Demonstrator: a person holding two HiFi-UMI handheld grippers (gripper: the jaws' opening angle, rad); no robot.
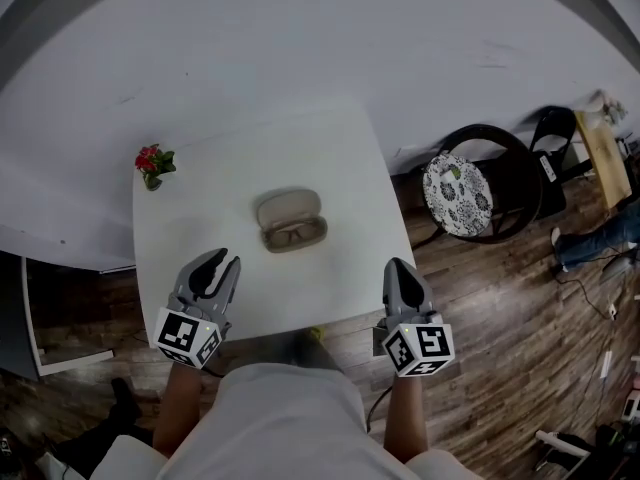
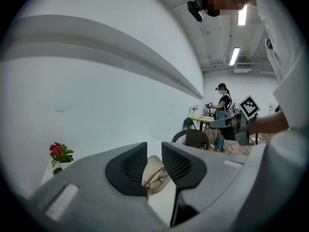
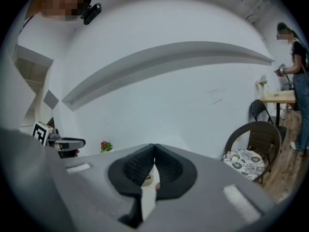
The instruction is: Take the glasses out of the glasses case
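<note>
item: case [image 1: 290, 221]. open, on the middle of the white tabletop [image 1: 335, 158]. long axis runs left to right across the person's front, a little tilted. lid on the far side, tray on the near side.

item: glasses [image 1: 293, 235]. lying in the near tray, lenses side by side along the same left-right axis. not yet lifted out; nothing touches them.

item: left gripper [image 1: 220, 265]. over the near-left edge of the tabletop, pointing forward and slightly right. fingers [image 2: 128, 168] apart, nothing between them; the left gripper view shows case and glasses straight ahead through the gap, some way off.

item: right gripper [image 1: 397, 268]. at the near-right corner of the tabletop. fingers [image 3: 137, 168] closed, tips meeting, empty. only a sliver of the case shows past them in its own view.

relation of note: the case lies ahead of both grippers and between them, nearer the left. judged, the left is better placed: already open and already lined up on the glasses. it would come at the frame across its long axis, from the near side.

other: flower [image 1: 152, 161] at the far-left corner, well apart from the case. chair [image 1: 470, 193] beside the tabletop, to the right.
</note>
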